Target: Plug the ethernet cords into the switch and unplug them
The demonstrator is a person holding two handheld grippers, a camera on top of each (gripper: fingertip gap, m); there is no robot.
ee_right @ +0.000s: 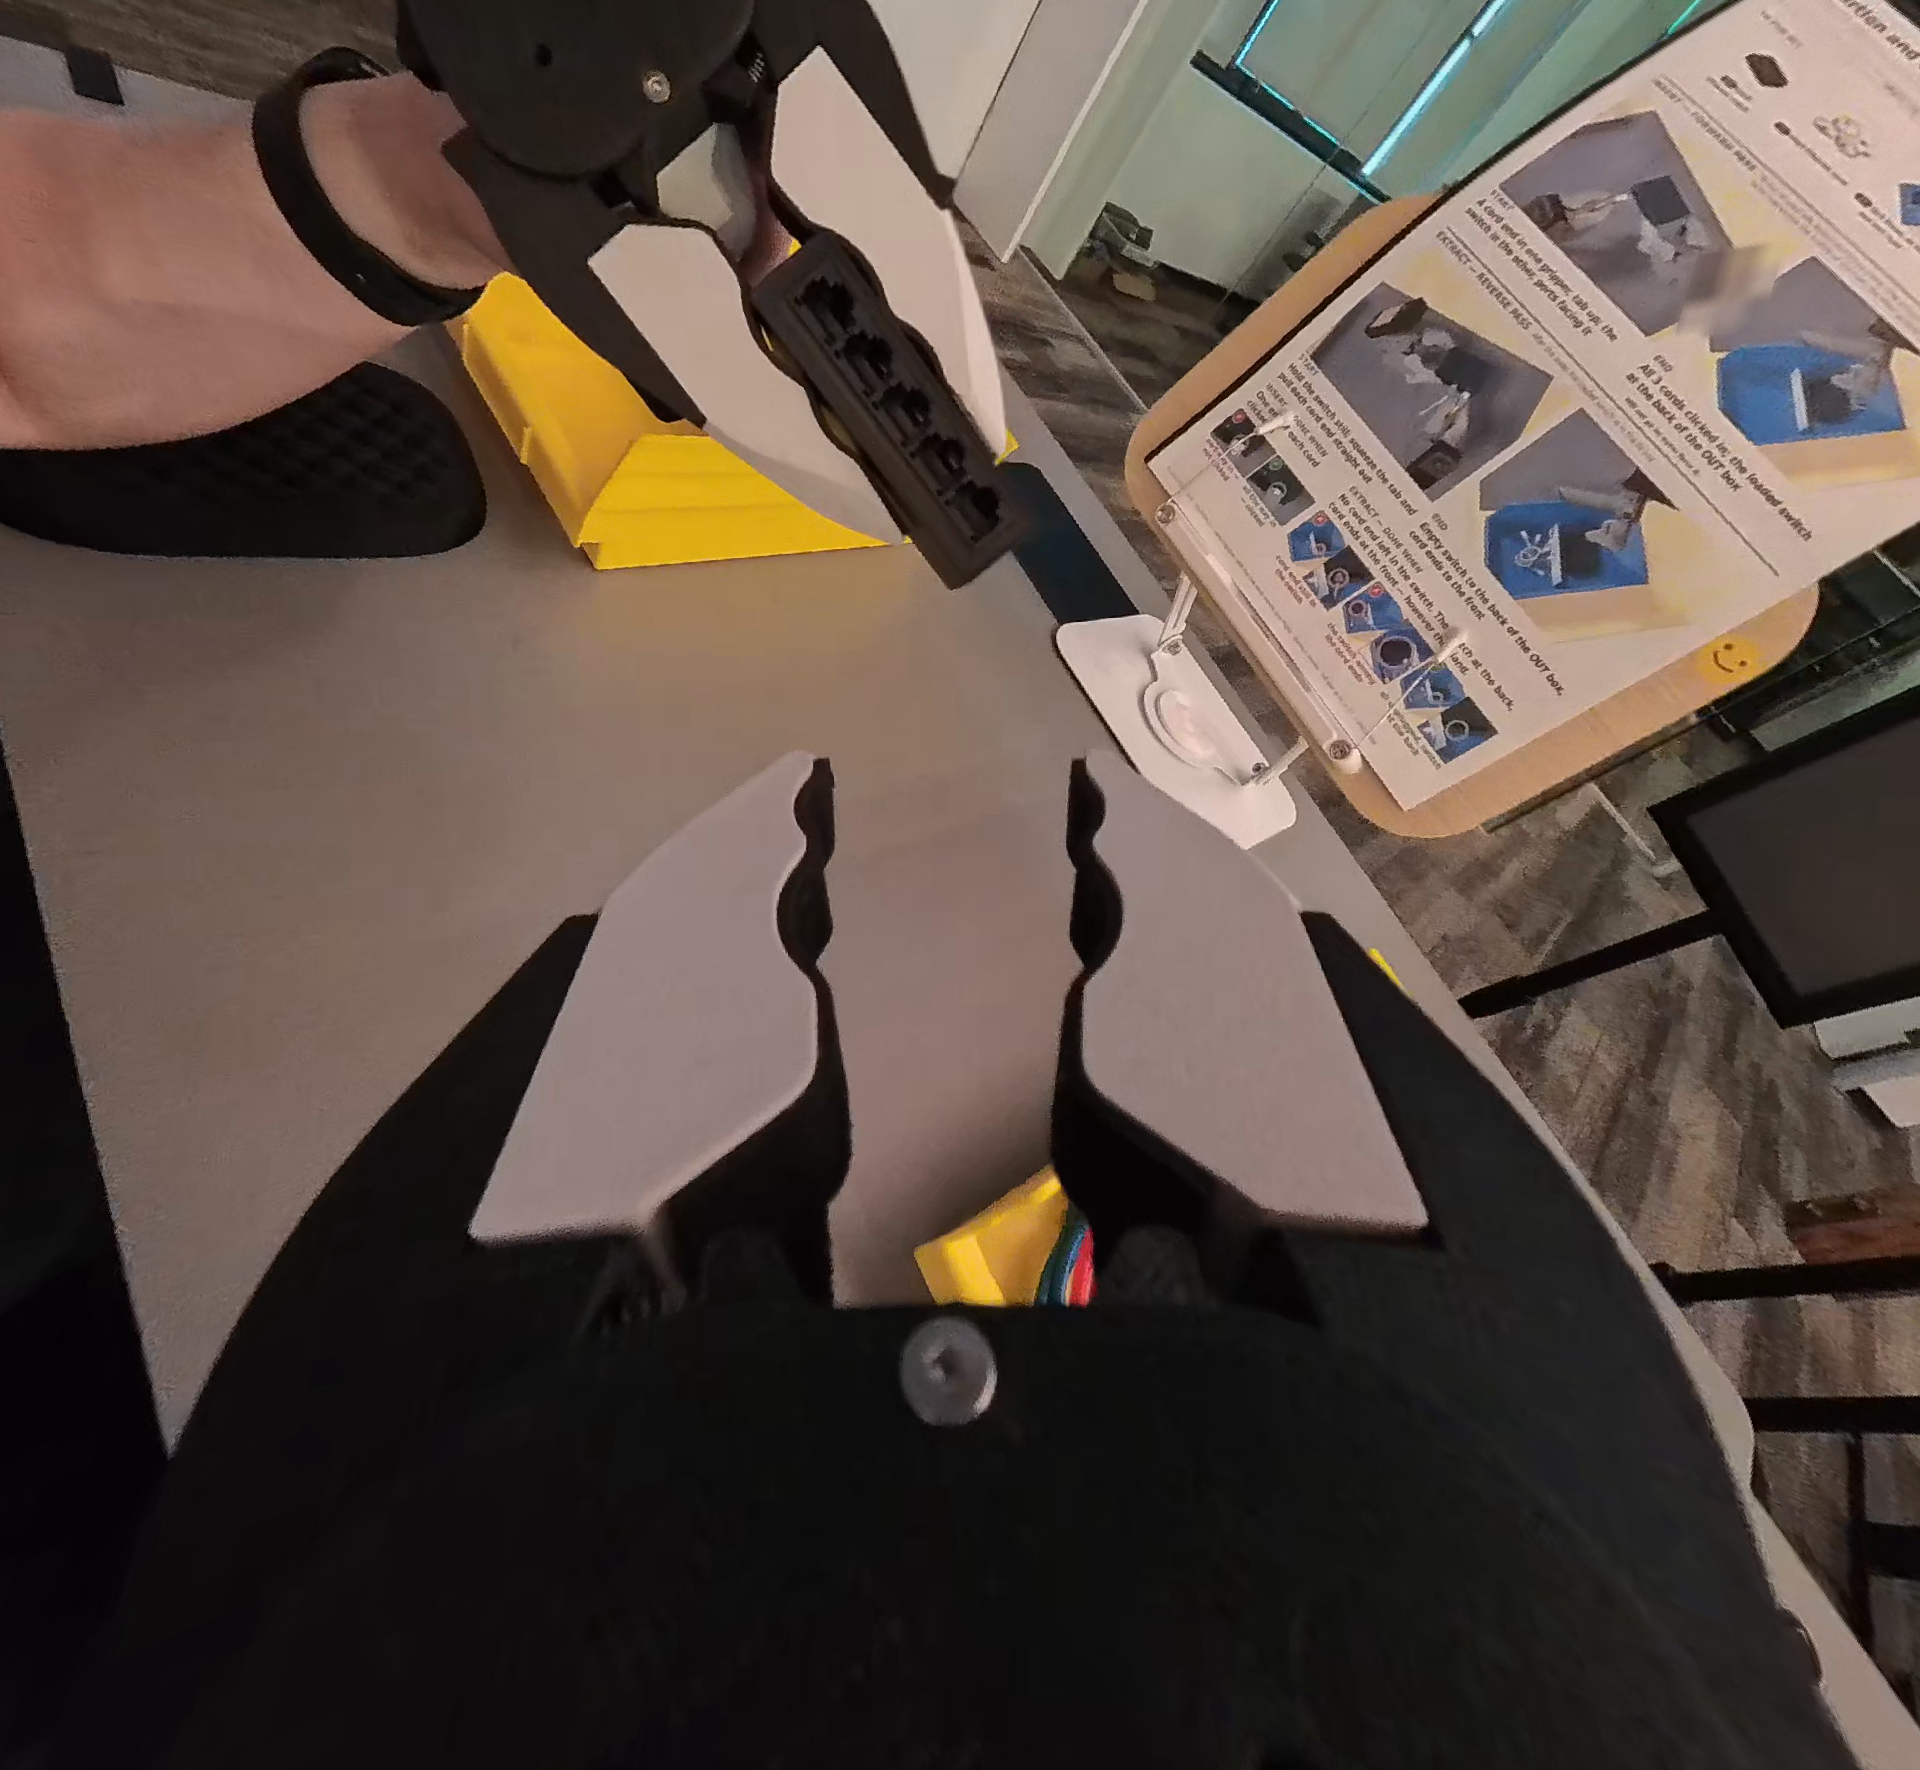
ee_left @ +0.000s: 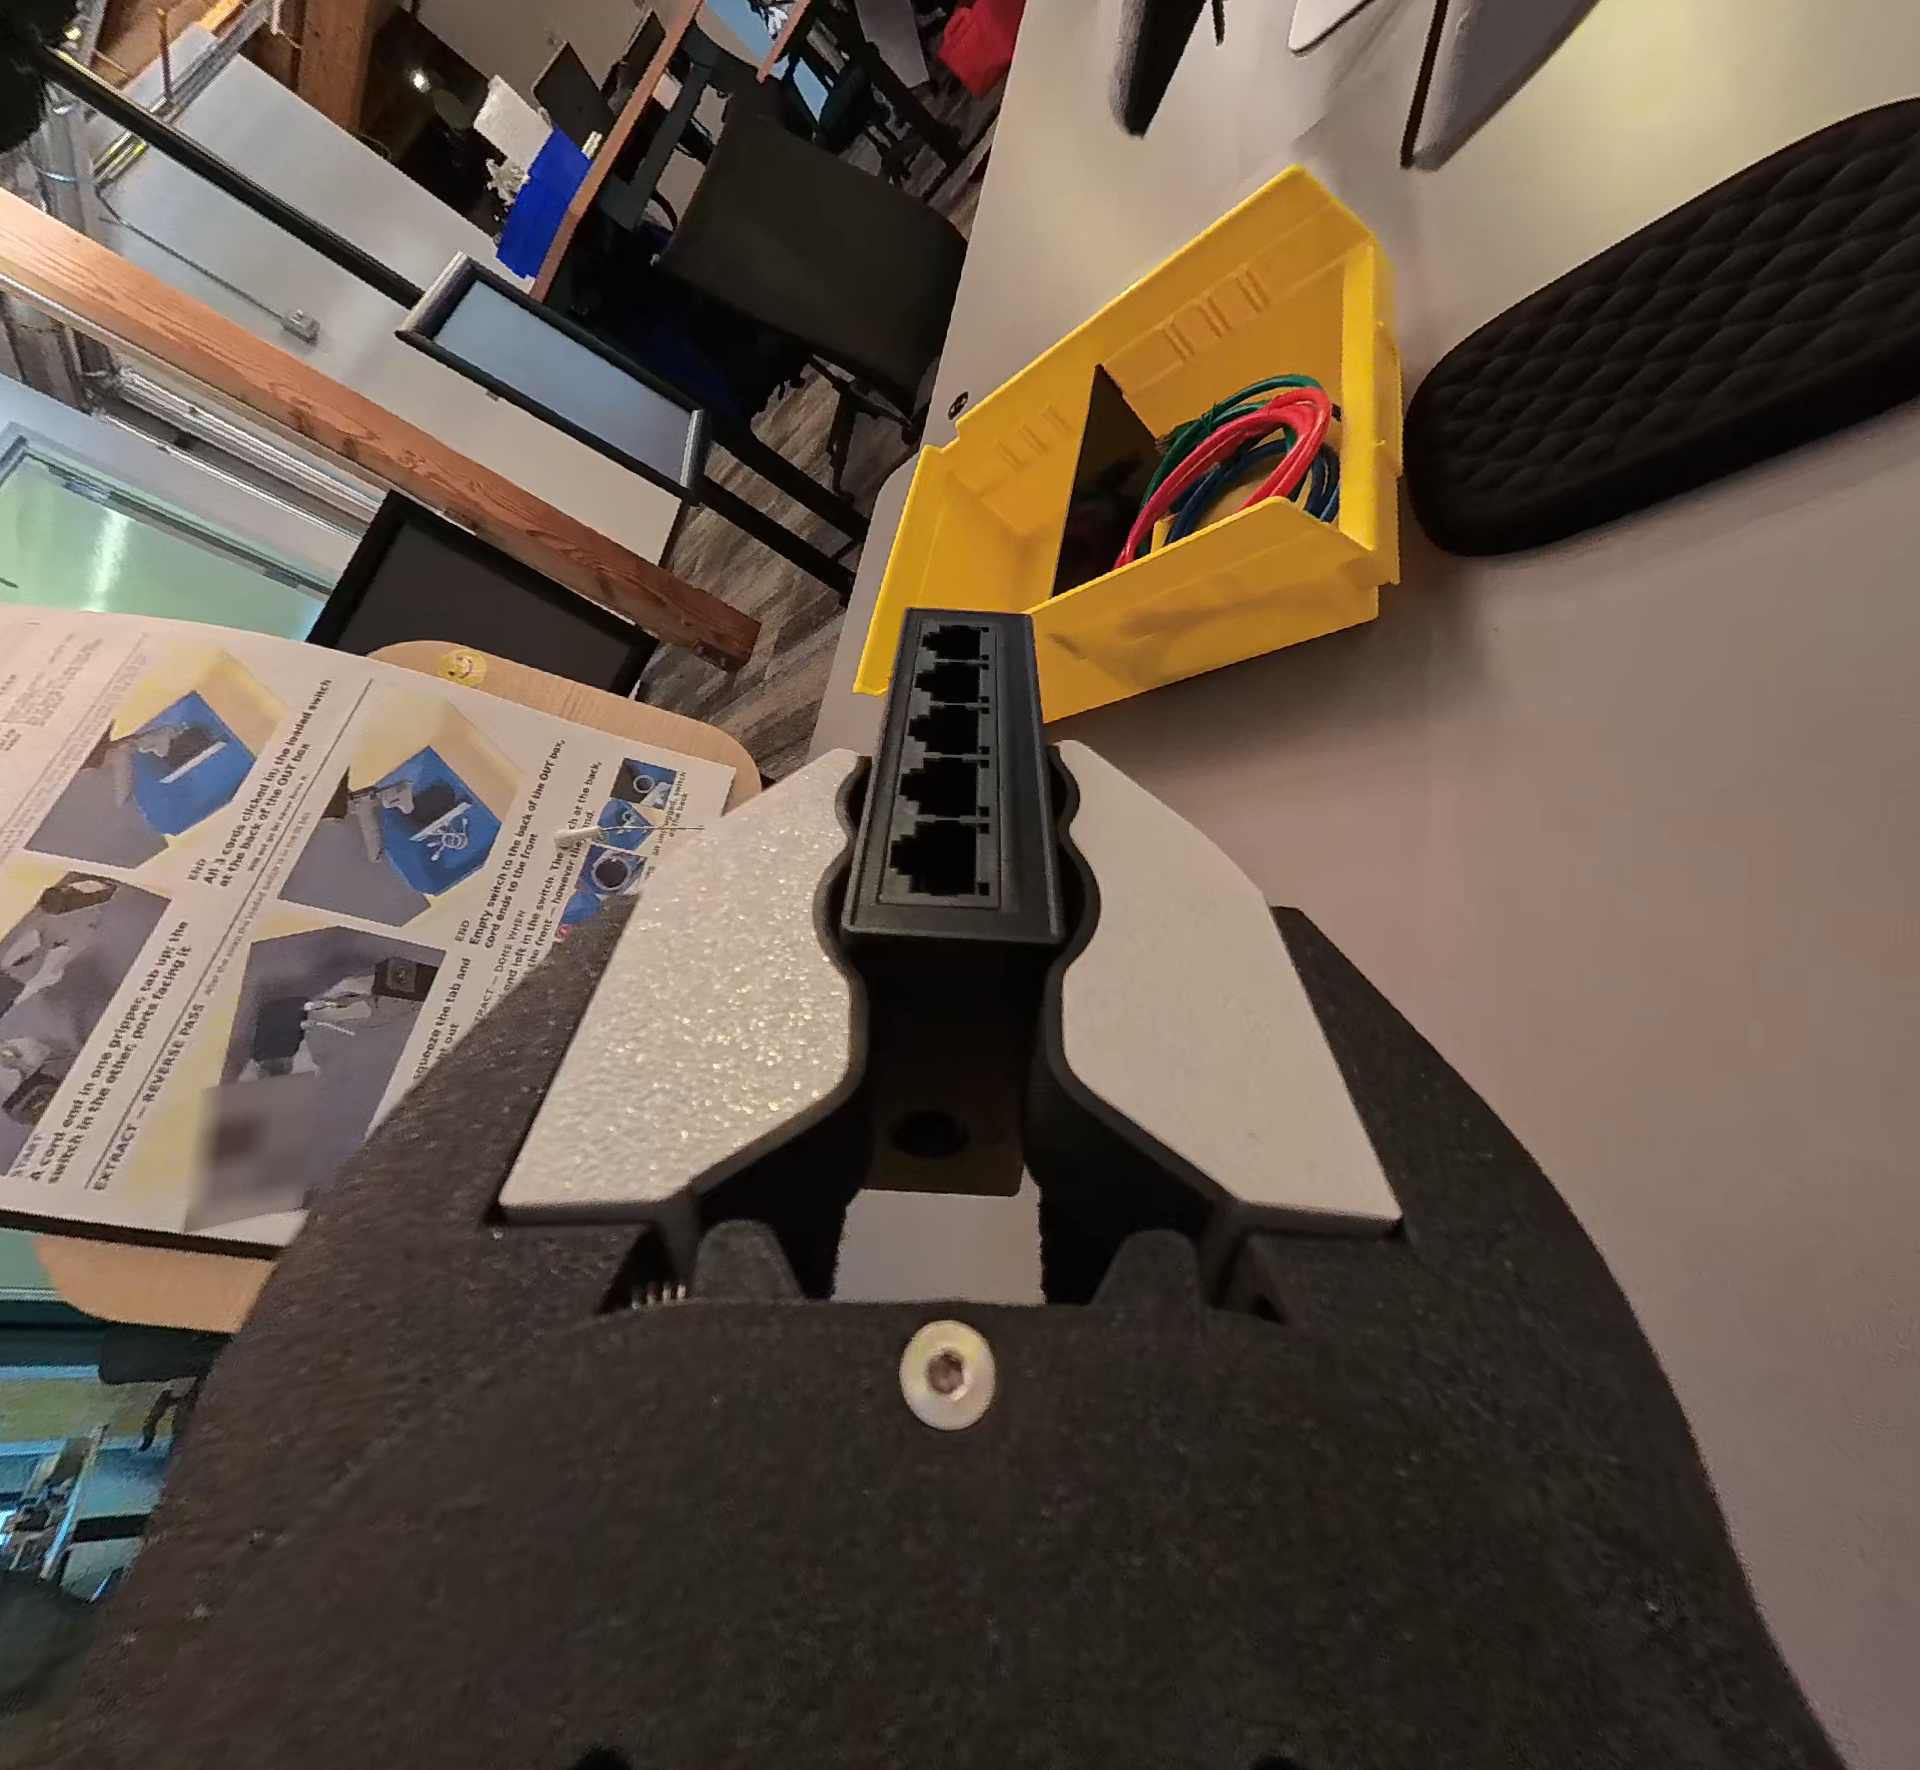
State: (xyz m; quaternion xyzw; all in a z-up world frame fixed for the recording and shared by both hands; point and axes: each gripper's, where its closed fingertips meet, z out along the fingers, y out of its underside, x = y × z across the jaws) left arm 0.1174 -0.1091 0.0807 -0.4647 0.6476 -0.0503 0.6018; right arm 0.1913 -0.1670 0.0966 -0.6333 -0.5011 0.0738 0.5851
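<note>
My left gripper (ee_left: 954,775) is shut on a black switch (ee_left: 951,785), held off the table with its row of empty ports facing the camera. In the right wrist view that switch (ee_right: 894,416) shows in the left gripper (ee_right: 935,494) above the grey table (ee_right: 416,733). Coiled red, green and blue ethernet cords (ee_left: 1242,463) lie in a yellow bin (ee_left: 1143,473). My right gripper (ee_right: 948,775) is open and empty over the table. Part of a yellow bin (ee_right: 987,1253) with cords (ee_right: 1070,1268) shows between its fingers, low down.
A second yellow bin (ee_right: 644,484) sits behind the left gripper. A black padded rest (ee_left: 1683,349) lies beside the cord bin. An instruction sheet on a wooden stand (ee_right: 1507,494) stands at the table's edge (ee_right: 1351,868). A person's forearm (ee_right: 156,266) holds the left gripper. One gripper's finger ends stand about 10 centimetres off the other's.
</note>
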